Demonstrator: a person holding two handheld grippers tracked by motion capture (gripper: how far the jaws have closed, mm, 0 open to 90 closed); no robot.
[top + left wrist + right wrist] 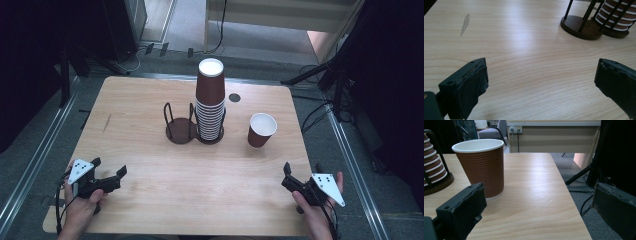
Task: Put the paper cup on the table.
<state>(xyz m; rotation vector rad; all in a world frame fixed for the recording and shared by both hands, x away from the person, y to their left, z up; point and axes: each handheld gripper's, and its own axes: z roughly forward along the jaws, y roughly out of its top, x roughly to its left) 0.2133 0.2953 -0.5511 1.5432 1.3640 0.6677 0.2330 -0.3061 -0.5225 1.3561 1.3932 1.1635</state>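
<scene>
Nearest me, both grippers rest low over the table (150, 175), jaws spread wide, holding nothing: left gripper (109, 172), right gripper (302, 171). Ahead of my right gripper, slightly to its left, the loose paper cup (261, 129) stands upright, near the stacked cups (210, 100) in their holder (181, 131).

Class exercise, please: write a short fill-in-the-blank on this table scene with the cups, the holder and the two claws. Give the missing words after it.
1. The loose cup stands ____ way up, mouth to the ceiling.
2. The cup stack sits in the holder's ____ ring.
3. Both the left claw and the right claw have their jaws ____.
4. The loose cup stands nearer the ____ claw.

Missing words: right; right; open; right
</scene>
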